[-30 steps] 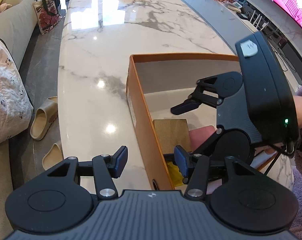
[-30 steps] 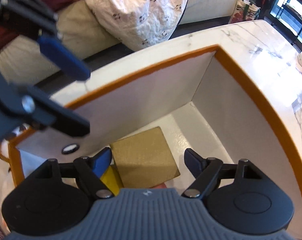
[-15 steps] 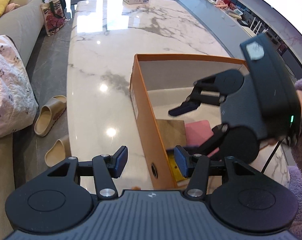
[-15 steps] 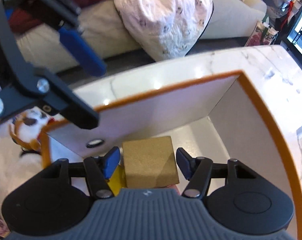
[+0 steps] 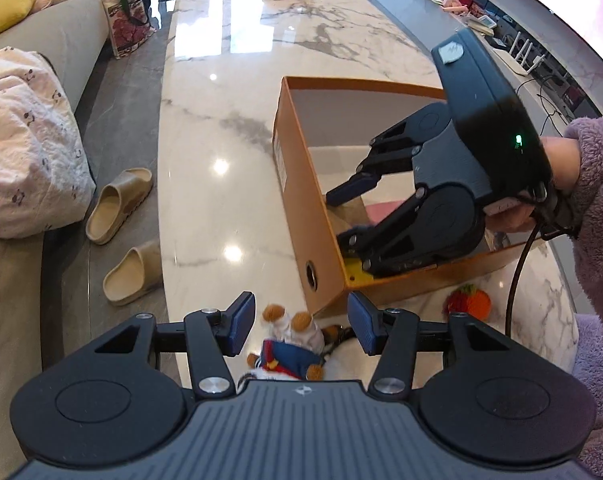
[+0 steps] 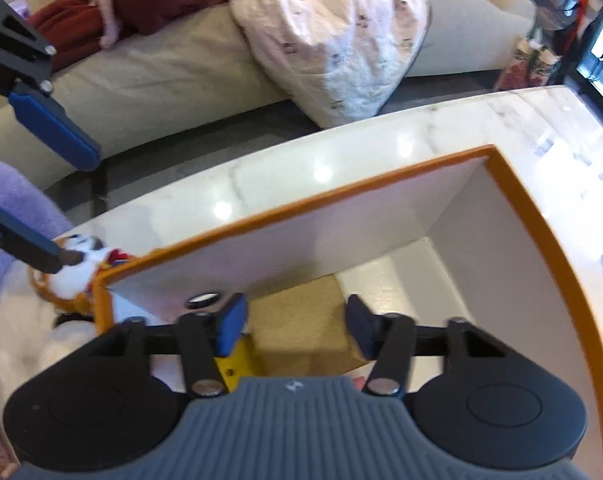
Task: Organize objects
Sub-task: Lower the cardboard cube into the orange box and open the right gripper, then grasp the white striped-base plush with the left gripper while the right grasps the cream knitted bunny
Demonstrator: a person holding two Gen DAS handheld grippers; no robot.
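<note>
An orange cardboard box [image 5: 297, 184] with a pale inside sits open on a white marble counter [image 5: 221, 128]. The right gripper [image 6: 295, 326] reaches down into the near end of the box, its blue-padded fingers [image 6: 231, 322] spread moderately apart on either side of a flat tan block [image 6: 301, 320] lying on the box floor; the fingers hold nothing. A yellow piece [image 6: 235, 368] lies just beside the block toward the near wall, and a pink item [image 5: 383, 212] shows partly behind the gripper in the left wrist view. The left gripper [image 5: 301, 322] hovers outside the box near its closest corner, its fingers wide apart and holding nothing. Directly under it, on the counter, lies a small plush toy [image 5: 291, 344] with brown ears, a white body and blue and red clothing. A red and orange knitted toy [image 5: 467, 302] rests on the counter just beside the box's near wall. Two tan slippers [image 5: 121, 200] lie on the grey floor beside the counter, next to a sofa with a white patterned blanket [image 5: 25, 144].
</note>
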